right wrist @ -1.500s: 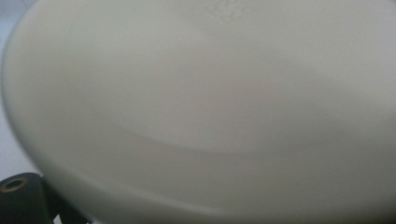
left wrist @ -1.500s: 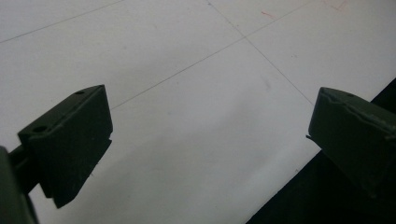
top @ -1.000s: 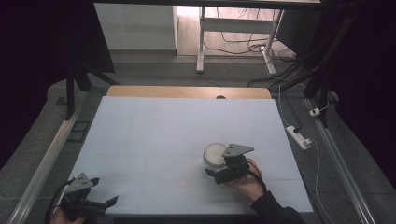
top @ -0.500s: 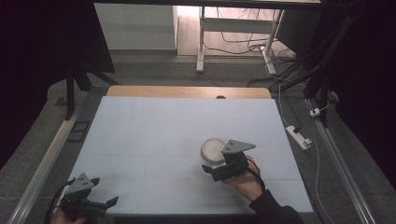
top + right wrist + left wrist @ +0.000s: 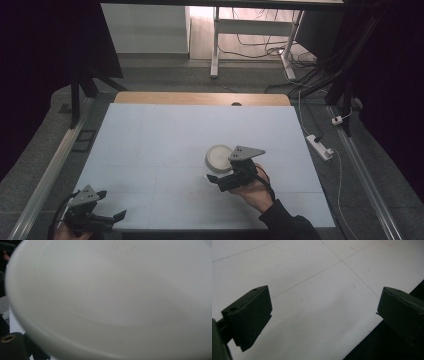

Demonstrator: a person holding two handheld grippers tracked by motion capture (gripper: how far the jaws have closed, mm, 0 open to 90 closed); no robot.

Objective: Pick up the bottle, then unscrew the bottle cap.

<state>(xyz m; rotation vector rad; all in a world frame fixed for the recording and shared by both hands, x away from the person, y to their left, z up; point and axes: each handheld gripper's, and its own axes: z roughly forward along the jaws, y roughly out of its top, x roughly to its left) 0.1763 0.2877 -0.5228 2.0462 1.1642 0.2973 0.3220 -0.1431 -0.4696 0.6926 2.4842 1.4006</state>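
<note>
Gripping or not, cant tell: right gripper jaws sit right at near edge of white bowl, contact hidden by gripper body. Bowl on white table, right of centre; in right gripper view its pale inside v close, blurry. Left gripper jaws spread wide, nothing btwn, over table's near-left corner, well apart from bowl.
</note>
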